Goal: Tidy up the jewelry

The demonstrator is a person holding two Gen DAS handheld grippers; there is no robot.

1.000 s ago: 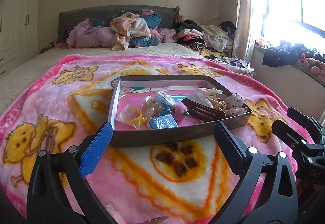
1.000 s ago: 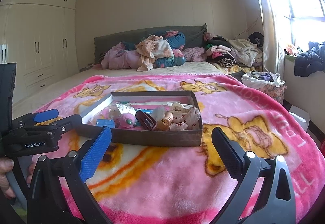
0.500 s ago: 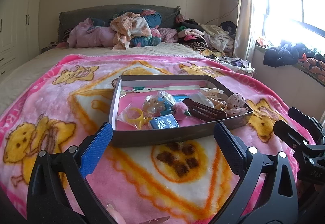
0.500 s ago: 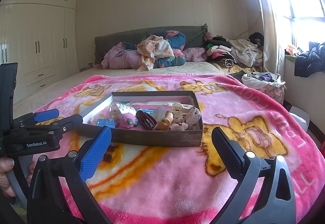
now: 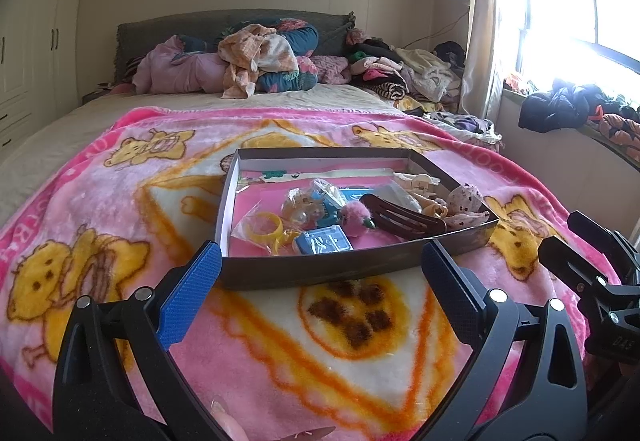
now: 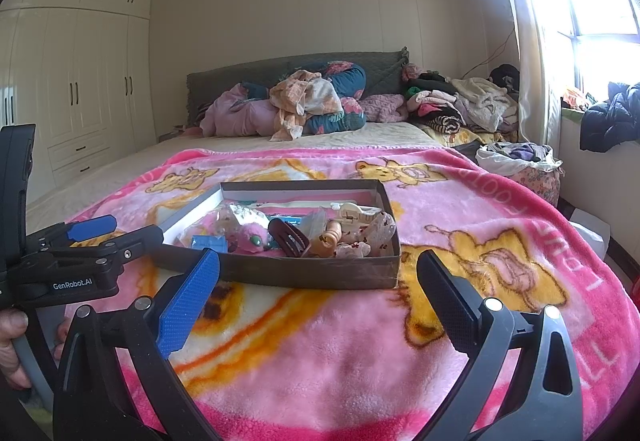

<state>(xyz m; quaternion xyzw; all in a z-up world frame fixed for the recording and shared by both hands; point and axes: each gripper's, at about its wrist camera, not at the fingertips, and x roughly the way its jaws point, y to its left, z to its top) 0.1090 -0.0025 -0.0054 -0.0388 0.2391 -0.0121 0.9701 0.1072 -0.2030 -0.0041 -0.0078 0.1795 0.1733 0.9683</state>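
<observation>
The pink blanket (image 5: 120,201) covers the bed ahead of both tools and carries the shallow cardboard tray (image 5: 320,273), whose near wall lies just beyond the tips of the left gripper (image 5: 318,265). From the right gripper (image 6: 318,273) the same tray sits ahead and slightly left of centre. Both pairs of jaws stand wide apart with nothing between them, and both hang short of the tray, above the blanket.

The hair things and trinkets all lie inside the tray, loosely mixed. That would fit a pile waiting to be sorted, or pieces already gathered into their tray, so the stage is unclear to me.

If a piece is to be lifted, I judge it best to come down from above over the near wall, not through it, narrow the jaws first, and single out one item so the neighbours are not dragged along.

Inside, largest down: a dark brown hair clip (image 5: 404,219) ahead of the left gripper's right finger; a cream claw clip (image 5: 418,181) beyond it; spotted cloth bows (image 5: 466,201) in the right corner; a yellow ring in a clear bag (image 5: 266,225) nearer the left finger; a blue packet (image 5: 324,241) between the jaws' line; a pink pompom (image 5: 354,213).
</observation>
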